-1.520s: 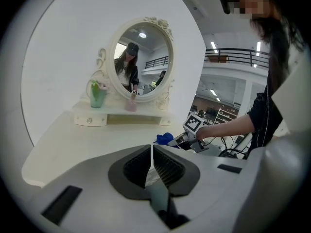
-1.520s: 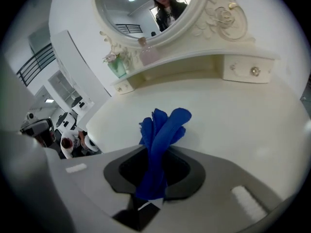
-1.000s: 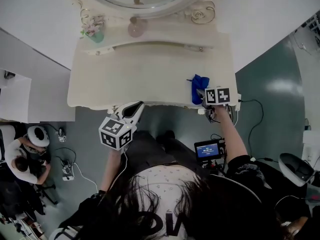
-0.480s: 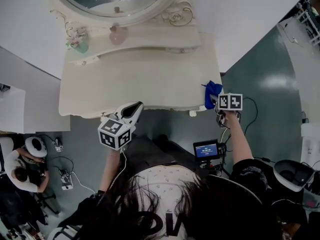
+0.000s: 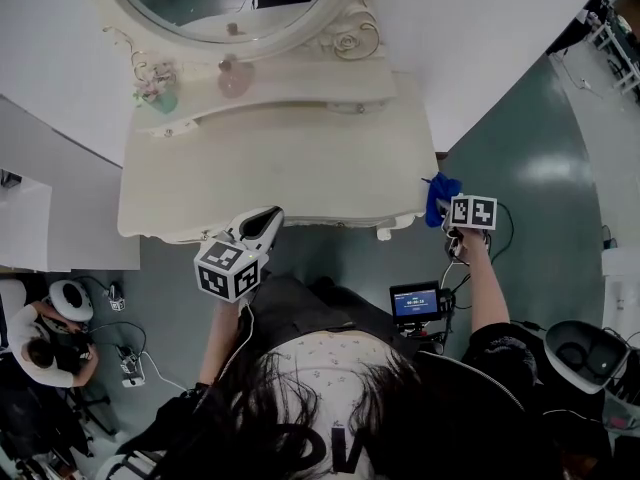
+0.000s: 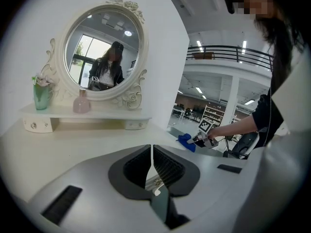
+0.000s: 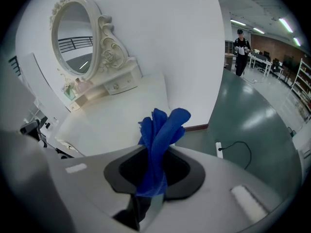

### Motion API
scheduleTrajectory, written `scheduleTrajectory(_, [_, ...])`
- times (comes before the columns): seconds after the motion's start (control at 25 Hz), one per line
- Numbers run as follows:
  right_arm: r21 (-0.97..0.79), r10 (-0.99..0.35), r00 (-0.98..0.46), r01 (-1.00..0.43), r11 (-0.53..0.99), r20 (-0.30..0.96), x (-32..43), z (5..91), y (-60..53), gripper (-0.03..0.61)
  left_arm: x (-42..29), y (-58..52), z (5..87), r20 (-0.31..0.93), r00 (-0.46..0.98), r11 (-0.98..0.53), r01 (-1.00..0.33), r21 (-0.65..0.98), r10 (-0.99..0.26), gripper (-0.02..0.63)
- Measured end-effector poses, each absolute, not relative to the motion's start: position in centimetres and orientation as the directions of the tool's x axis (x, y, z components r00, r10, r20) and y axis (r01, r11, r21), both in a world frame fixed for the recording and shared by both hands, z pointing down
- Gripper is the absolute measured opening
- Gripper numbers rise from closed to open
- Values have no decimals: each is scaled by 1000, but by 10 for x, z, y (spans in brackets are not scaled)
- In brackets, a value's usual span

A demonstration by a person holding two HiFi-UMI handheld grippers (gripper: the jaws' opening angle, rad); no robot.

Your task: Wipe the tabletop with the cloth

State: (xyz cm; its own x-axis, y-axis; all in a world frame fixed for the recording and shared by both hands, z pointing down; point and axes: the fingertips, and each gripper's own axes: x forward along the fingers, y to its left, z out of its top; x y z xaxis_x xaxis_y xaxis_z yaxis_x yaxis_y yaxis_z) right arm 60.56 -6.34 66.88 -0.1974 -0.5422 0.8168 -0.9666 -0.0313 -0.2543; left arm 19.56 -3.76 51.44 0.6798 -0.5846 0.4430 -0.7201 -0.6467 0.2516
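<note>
Two hand-held grippers. Right hand-held gripper (image 5: 445, 204) (image 7: 151, 181) clenched on one crumpled blue cloth (image 5: 440, 188) (image 7: 161, 130), cloth poking out past jaw tips. Left hand-held gripper (image 5: 268, 218) (image 6: 152, 165) jaws together, empty, at front edge of one cream bench (image 5: 270, 168). Since a second ago, right hand-held gripper and cloth slid rightward off bench top. Cloth now just beside bench's right front corner.

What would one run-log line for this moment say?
right gripper: shut on blue cloth | where: right edge of tabletop | left gripper: shut, empty
</note>
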Motion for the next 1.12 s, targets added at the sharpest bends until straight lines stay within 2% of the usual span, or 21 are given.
scheduleTrajectory(0.32, [-201,-574,-160,-980,-7,803,593,642,-61,86,180,-26,514,440,655,-614,-747,256,-614,3])
scheduleTrajectory(0.64, [-316,-690,-334,-935,158,642,516,574,-70,86,161,-6,521,450,620,-571,-779,259,-642,3])
scheduleTrajectory(0.92, [-395,-689,-515,-852,345,509,409,528,-66,86,131,19,522,474,569,-517,-818,251,-672,3])
scheduleTrajectory(1.12, [-381,-681,-572,-818,432,456,354,503,-51,86,118,29,517,474,559,-511,-825,239,-680,3])
